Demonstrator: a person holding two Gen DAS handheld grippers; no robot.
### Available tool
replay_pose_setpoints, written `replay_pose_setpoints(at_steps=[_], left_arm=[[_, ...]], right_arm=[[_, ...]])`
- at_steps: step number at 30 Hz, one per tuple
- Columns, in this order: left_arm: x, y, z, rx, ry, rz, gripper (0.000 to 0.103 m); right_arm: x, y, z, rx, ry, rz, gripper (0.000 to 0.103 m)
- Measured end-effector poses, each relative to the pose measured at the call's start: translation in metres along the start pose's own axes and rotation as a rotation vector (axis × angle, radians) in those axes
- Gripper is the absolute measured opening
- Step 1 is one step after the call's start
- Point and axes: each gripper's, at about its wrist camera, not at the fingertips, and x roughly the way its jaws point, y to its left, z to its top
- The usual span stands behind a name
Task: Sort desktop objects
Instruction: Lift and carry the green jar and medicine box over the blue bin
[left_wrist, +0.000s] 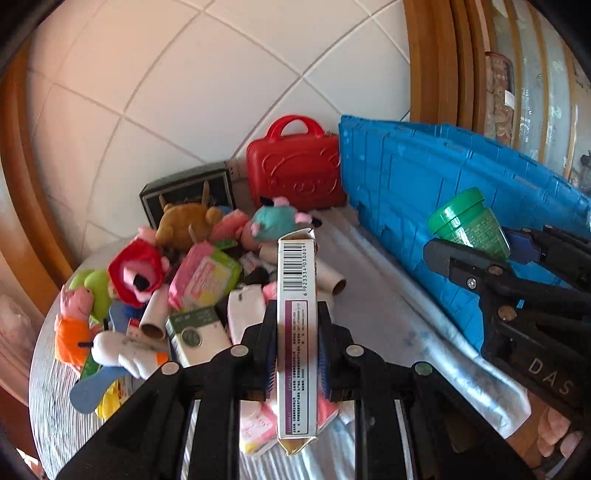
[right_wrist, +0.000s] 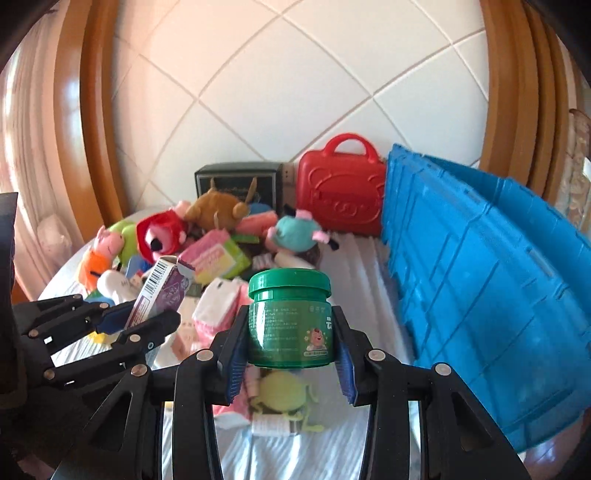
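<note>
Cluttered table (left_wrist: 373, 306): blue crate (right_wrist: 480, 266) beside; green jar (right_wrist: 290, 317) closed.

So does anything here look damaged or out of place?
Yes. The carton between the left fingers has a torn, ragged flap at its far end and a crumpled near end. The blue crate leans on its side against the wall instead of standing upright.

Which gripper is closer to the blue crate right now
Right. The right gripper, shut on the green jar, hangs just beside the blue crate. The left gripper, holding the barcoded box, is farther off, over the toy pile.
</note>
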Motion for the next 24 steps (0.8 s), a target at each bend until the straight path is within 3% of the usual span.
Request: replay_pose_setpoints(at_steps=[6,11,17,24], left_arm=[[-0.012,-0.080,0.072,0.031,-0.112,-0.073,0.018],[-0.010,-0.162,0.121,0.065,-0.136,-0.131,0.018],[0.016,-0.247,0.155,0.072,-0.032,-0.197,0.018],[0.045,-0.296,0.159,0.086,0.071,-0.147,0.018]], right_arm=[[-0.060,-0.076,0.044,0.025,-0.132,-0.109,0.040],[-0.088,-0.160,0.060,0.057,-0.145,-0.236,0.040],[-0.087,-0.250,0.055,0.115,-0.077,-0.321,0.040],[-0.070,-0.310,0.034,0.161,0.000,-0.337,0.040]])
